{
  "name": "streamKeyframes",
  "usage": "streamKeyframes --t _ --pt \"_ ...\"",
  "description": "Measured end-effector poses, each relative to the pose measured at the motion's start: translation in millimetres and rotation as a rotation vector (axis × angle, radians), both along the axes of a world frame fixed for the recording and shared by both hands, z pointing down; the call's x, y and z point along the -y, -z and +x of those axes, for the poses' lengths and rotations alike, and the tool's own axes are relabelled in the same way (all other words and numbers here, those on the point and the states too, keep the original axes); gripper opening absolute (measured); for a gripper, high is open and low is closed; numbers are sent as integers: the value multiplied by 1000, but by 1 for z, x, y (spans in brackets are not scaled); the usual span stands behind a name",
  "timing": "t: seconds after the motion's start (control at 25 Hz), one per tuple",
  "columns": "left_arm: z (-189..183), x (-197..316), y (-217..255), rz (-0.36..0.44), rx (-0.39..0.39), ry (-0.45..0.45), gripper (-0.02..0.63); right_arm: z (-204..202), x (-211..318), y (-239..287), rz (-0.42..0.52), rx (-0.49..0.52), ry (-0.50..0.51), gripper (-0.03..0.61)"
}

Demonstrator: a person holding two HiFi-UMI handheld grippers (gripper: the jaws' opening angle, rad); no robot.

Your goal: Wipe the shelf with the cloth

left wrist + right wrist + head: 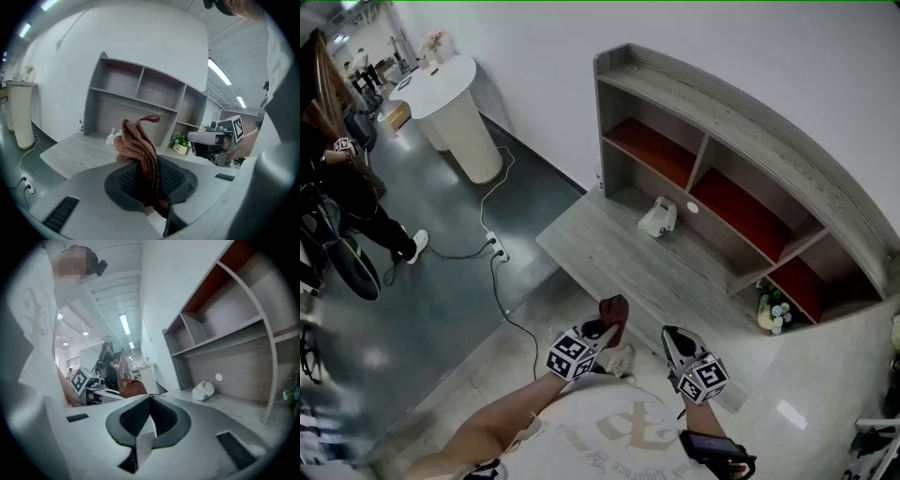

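Pinching the reddish-brown knitted cloth [138,146] in my left claw [602,330], right claw [150,414] pressed together on nothing, I reckon the grey wooden shelf [741,124] is not yet wiped

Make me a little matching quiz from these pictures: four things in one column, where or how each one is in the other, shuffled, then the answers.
Things:
1. knitted cloth
2. right tool
3. small white object
4. potted flowers

Places or states:
A. shut, with nothing in it
B. at the right end of the shelf, low down
C. clamped in the left tool
D. lying loose on the shelf's wide bottom board

Pairs: 1-C, 2-A, 3-D, 4-B
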State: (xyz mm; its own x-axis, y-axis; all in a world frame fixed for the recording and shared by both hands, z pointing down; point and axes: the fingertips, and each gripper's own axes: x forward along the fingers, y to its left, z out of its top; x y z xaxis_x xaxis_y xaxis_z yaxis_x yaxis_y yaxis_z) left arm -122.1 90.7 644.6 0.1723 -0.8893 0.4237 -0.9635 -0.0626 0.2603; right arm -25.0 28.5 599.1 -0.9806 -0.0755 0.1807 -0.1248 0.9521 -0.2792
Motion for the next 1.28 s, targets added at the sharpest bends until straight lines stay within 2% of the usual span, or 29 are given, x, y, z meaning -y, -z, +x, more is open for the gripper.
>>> streamKeyframes --t 0.4,0.8,1.28 --pt "5 -24 5 7 5 34 75 4 -24 7 41 5 40 3" --pt "11 -32 9 17 16 61 75 15 -29 14 22 42 50 3" --pt "2 -37 19 29 49 99 75 11 -23 13 26 52 28 3"
